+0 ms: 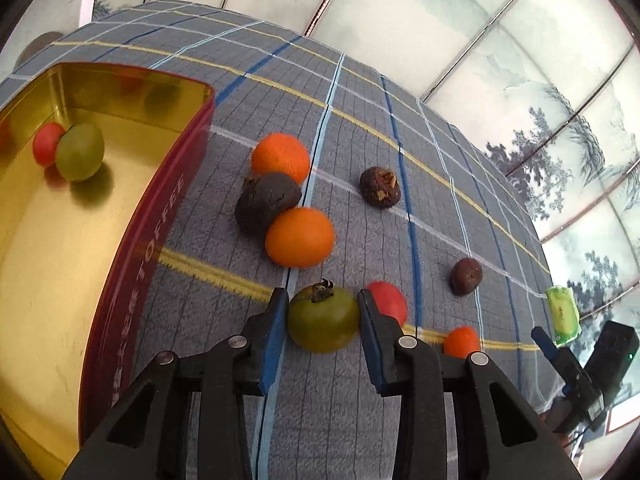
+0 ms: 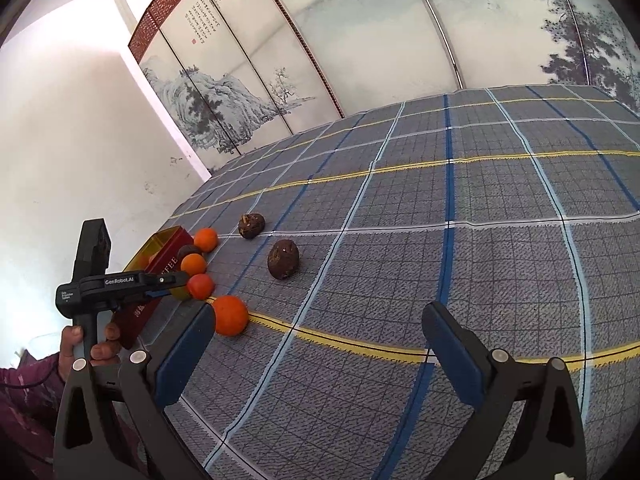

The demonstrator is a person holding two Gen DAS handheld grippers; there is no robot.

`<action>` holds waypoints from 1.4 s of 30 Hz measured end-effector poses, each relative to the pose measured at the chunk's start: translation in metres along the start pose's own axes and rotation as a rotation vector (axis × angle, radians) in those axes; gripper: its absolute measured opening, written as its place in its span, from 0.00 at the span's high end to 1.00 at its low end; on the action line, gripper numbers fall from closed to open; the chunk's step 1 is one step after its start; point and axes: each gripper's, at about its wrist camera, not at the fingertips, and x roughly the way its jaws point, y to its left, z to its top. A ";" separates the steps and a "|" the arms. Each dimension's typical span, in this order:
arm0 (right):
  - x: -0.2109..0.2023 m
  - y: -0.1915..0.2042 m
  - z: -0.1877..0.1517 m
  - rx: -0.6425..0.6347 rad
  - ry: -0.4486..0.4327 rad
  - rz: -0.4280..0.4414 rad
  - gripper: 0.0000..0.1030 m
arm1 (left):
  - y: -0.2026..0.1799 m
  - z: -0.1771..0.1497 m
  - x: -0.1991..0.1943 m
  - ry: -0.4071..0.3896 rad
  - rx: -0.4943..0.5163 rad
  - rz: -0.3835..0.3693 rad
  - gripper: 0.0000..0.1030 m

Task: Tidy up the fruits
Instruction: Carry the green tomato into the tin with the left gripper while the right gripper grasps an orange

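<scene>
My left gripper [image 1: 323,300] has its blue pads on both sides of a green tomato [image 1: 323,319] lying on the plaid cloth; the pads touch or nearly touch it. A red tin with gold inside [image 1: 52,248] stands at the left and holds a green fruit [image 1: 80,151] and a red one [image 1: 46,148]. Two oranges [image 1: 299,237] [image 1: 280,158], three dark brown fruits [image 1: 266,202] [image 1: 380,186] [image 1: 466,276], a red tomato [image 1: 390,300] and a small orange [image 1: 462,342] lie loose. My right gripper [image 2: 316,344] is open and empty above the cloth, near an orange [image 2: 230,315].
The plaid cloth [image 2: 440,260] covers the whole surface. A green packet [image 1: 564,314] lies at the right edge. Painted screen panels [image 2: 360,32] stand behind the table. The left gripper and the hand holding it show in the right wrist view [image 2: 120,284].
</scene>
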 end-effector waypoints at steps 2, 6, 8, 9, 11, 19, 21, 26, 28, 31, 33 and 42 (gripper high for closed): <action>0.000 -0.002 0.000 0.012 -0.001 0.005 0.00 | -0.002 -0.006 -0.008 -0.003 0.004 0.002 0.65; 0.000 -0.004 0.001 0.020 0.003 0.004 0.00 | -0.016 -0.016 -0.025 -0.034 0.083 0.046 0.65; 0.003 0.002 0.000 -0.009 0.020 -0.010 0.00 | -0.020 -0.018 -0.031 -0.041 0.100 0.049 0.65; 0.005 0.006 -0.001 -0.031 0.029 -0.015 0.00 | -0.021 -0.019 -0.034 -0.043 0.105 0.046 0.65; 0.010 0.020 -0.004 -0.098 0.063 -0.019 0.00 | -0.025 -0.020 -0.039 -0.048 0.115 0.046 0.65; 0.041 0.093 -0.012 -0.322 0.157 0.049 0.08 | -0.037 -0.024 -0.064 -0.081 0.176 0.057 0.65; 0.054 0.104 -0.011 -0.343 0.190 0.040 0.15 | -0.037 -0.025 -0.070 -0.088 0.183 0.057 0.65; 0.086 0.116 -0.008 -0.374 0.260 -0.007 0.23 | -0.035 -0.025 -0.085 -0.105 0.189 0.052 0.65; 0.096 0.114 -0.008 -0.370 0.278 -0.025 0.27 | -0.033 -0.025 -0.091 -0.111 0.193 0.057 0.65; 0.108 0.113 -0.012 -0.354 0.309 -0.035 0.54 | -0.030 -0.024 -0.099 -0.124 0.206 0.079 0.65; 0.107 0.113 -0.014 -0.364 0.298 -0.048 0.65 | -0.025 -0.022 -0.103 -0.131 0.208 0.100 0.65; 0.105 0.112 -0.017 -0.361 0.254 -0.052 0.67 | 0.020 -0.005 -0.122 -0.193 0.220 0.267 0.65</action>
